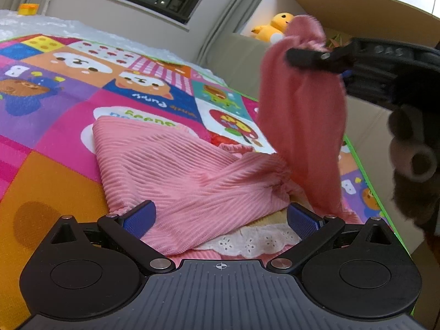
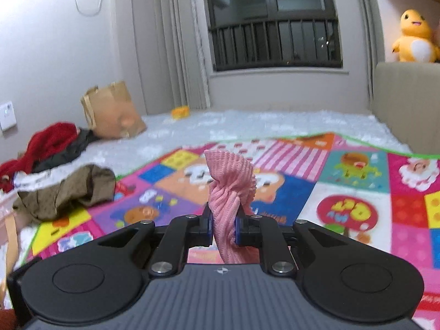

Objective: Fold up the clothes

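My left hand-held gripper (image 1: 221,220) was matte black, with a ribbed grey plate bearing a small crosshair mark, two round housings, silver pivot screws and blue textured pads (image 1: 139,218). My right hand-held gripper (image 2: 223,227) looked the same: black linkage arms, silver screws, blue-edged pads.

The right gripper (image 2: 223,227) pinches a bunched pink garment (image 2: 229,192) above a colourful mat (image 2: 343,181), with a clothes pile (image 2: 52,165) at left.
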